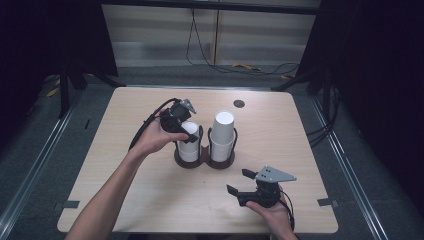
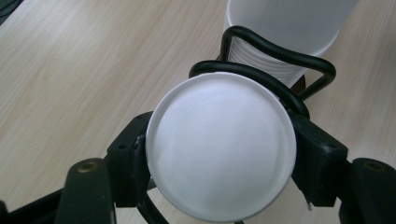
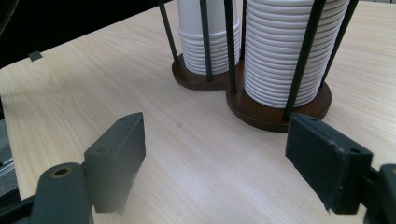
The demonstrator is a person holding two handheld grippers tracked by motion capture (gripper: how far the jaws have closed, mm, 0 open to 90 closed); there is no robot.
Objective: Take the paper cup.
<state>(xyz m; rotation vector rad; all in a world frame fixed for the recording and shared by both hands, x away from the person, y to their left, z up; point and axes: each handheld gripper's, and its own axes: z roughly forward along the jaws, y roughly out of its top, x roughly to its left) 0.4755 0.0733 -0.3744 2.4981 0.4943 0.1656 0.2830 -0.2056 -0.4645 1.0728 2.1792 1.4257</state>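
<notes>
gripping the top cup of the left stack

clamping from both sides, the left gripper [image 2: 219, 154] has its pads pressed on the white cup [image 2: 220, 145], upside down atop the left stack [image 1: 189, 145] in the wire-and-wood cup holder [image 1: 205, 161] mid-table. beside it stands the taller right stack [image 1: 222, 132]. near the table's [image 1: 125, 200] front edge, the right gripper [image 1: 239, 181] rests in its hand, jaws apart with nothing between them, aimed at the holder.
</notes>
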